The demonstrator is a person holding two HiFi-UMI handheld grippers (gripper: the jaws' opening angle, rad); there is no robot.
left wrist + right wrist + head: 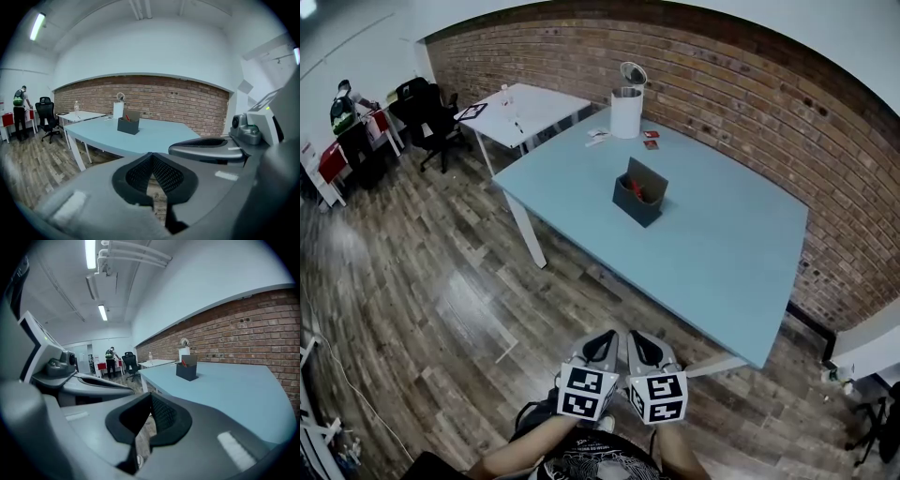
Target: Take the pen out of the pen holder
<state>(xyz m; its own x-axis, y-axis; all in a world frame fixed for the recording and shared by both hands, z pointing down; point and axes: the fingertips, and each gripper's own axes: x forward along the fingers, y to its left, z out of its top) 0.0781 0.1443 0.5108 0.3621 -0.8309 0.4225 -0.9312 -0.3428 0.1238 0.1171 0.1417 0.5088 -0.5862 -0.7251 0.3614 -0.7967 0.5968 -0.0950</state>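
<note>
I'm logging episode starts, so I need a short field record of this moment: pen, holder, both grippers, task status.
pen: red, standing in the holder
holder: dark, near the middle of the blue table
left gripper: jaws together, empty, over the floor short of the table
right gripper: jaws together, empty, right beside the left one
bin: white, at the table's far edge
task status: not begun; pen untouched

The left gripper (601,347) and right gripper (643,348) are held side by side, low before the body — almost touching. Each pair of jaws is seen closed, tips pressed together.
</note>
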